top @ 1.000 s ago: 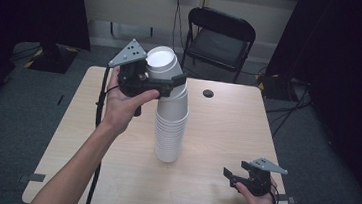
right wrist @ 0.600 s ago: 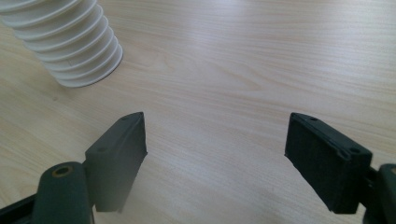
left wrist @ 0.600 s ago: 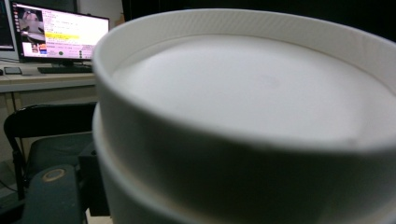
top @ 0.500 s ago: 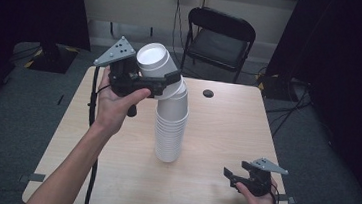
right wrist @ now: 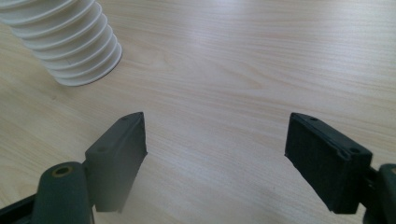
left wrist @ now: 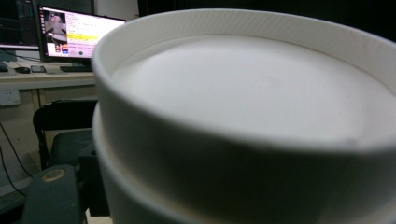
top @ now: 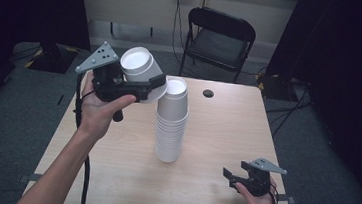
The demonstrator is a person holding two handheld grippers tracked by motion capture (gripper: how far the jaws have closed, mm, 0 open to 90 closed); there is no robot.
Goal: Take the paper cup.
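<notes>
Above the worktop (top: 112, 170), at about 10 o'clock from the stack of cups (top: 171, 121), held up in the air: left hand-held gripper (top: 143, 86), clamped on one white paper cup (top: 139, 68). Cup tilted, open mouth turned up and toward 11 o'clock, base pointing to the stack; lifted clear of the top cup, just beside it, not touching. Seen very close in the left gripper view, cup base (left wrist: 252, 107) right before the camera, one black jaw pressed at its side at 8 o'clock. Near the middle of the worktop, stack standing upright. At about 4 o'clock from the stack, well apart, near the front edge: right hand-held gripper (top: 234, 177), low over the wood, jaws spread wide with bare worktop between them. Stack bottom (right wrist: 70, 42) at 10 o'clock in the right gripper view.
</notes>
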